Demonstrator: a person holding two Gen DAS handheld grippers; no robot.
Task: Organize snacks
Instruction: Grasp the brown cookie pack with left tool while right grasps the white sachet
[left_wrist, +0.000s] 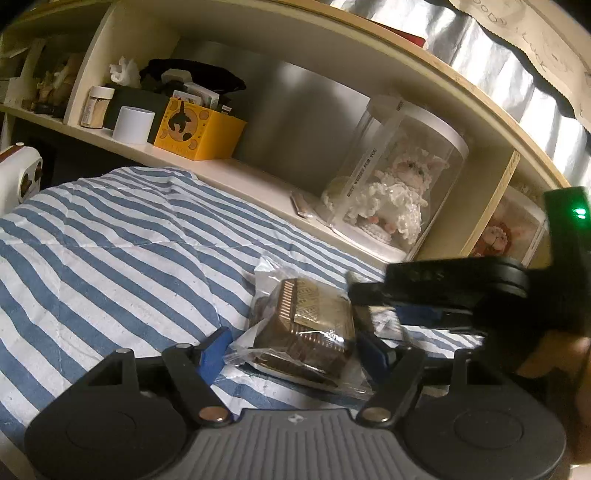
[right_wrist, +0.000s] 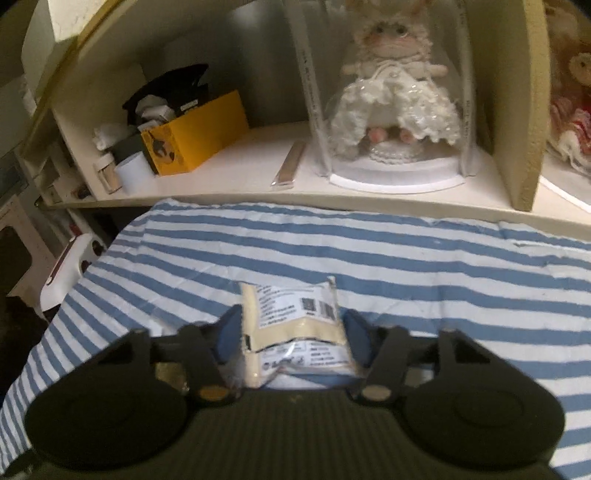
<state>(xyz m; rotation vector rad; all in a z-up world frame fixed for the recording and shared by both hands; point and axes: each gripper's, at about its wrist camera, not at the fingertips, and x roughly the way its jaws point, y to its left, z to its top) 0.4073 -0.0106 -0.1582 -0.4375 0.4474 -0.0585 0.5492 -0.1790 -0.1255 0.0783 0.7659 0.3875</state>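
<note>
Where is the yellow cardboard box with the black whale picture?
The yellow cardboard box stands on the cream shelf, left side in both views, beside a white cylinder.

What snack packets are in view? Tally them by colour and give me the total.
Brown-and-gold packet: 1
Cream packet: 1
Total: 2

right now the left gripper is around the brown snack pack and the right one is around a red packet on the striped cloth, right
Not quite: the packet between the right gripper fingers is cream-white, not red, as the right wrist view shows. The left gripper is indeed around the brown snack pack on the striped cloth.
</note>
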